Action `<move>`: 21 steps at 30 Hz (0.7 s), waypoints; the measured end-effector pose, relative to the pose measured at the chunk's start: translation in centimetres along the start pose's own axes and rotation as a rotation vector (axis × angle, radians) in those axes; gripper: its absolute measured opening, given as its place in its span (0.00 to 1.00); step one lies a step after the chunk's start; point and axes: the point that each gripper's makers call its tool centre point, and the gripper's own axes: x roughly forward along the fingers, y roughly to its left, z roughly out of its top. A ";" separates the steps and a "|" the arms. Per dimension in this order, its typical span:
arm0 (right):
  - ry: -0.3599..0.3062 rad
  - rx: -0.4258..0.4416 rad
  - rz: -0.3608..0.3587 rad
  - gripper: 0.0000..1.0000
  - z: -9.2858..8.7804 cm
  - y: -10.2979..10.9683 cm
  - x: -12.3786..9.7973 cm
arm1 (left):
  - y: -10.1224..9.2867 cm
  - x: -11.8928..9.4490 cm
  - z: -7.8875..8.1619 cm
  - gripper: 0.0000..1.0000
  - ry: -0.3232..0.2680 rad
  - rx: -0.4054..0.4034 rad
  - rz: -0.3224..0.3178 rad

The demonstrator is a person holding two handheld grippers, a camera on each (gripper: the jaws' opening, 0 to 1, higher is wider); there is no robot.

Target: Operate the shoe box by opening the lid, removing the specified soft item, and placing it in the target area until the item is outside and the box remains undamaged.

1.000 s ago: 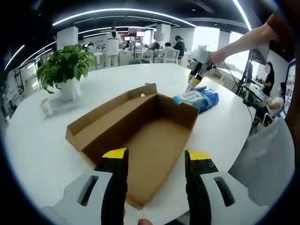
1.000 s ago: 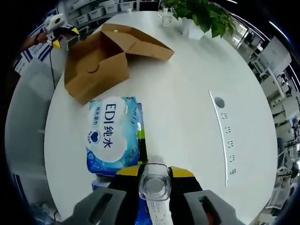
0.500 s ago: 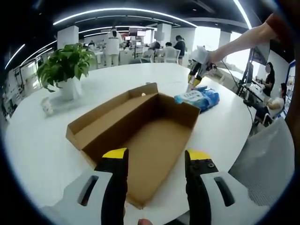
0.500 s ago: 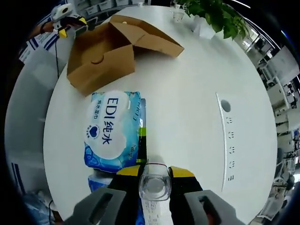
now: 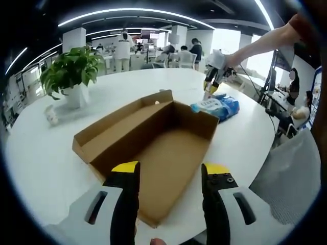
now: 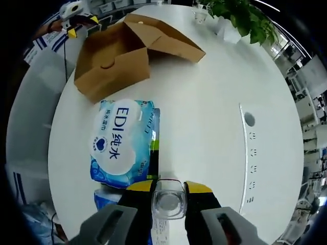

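- Looking along your right hand-held gripper [image 6: 168, 186], the pack [image 6: 121, 143] lies flat on the white surface [image 6: 204, 102], just ahead of the tips and a little to their left in that view.
- Its long axis runs away from you toward the box [image 6: 115, 64], nearly in line with your jaws.
- The pack sits just beside the box, outside it, so by my reading the removal is done and only letting go or a final nudge is left.
- Your right jaws stand close together; a clear round part between them hides the tips, so I cannot tell whether they pinch the pack's near edge or anything at all.
- Your left hand-held gripper [image 5: 171, 168] is released, jaws wide apart, hovering over the near end of the box [image 5: 148, 138], which lies open and empty, lid flap folded back.
- From the left gripper view the pack [image 5: 217, 106] is beyond the box's far corner, under your right hand-held gripper [image 5: 210, 88].
- Your right hand is far nearer the pack; any last move belongs to it.
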 end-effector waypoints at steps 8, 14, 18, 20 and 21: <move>0.009 0.002 -0.005 0.19 -0.4 -0.5 0.1 | 0.1 0.0 0.0 0.48 0.000 -0.003 0.000; 0.006 0.008 -0.005 0.20 -0.3 -0.6 0.2 | 0.2 0.0 0.0 0.48 0.002 -0.003 -0.002; 0.006 0.012 -0.006 0.21 -0.3 -0.7 0.2 | 0.1 0.0 -0.1 0.48 0.003 -0.004 -0.003; 0.005 0.015 -0.006 0.22 -0.3 -0.7 0.2 | 0.1 0.0 -0.1 0.48 0.004 -0.003 -0.004; 0.005 0.016 -0.006 0.22 -0.3 -0.7 0.2 | 0.1 0.0 -0.1 0.48 0.004 -0.003 -0.004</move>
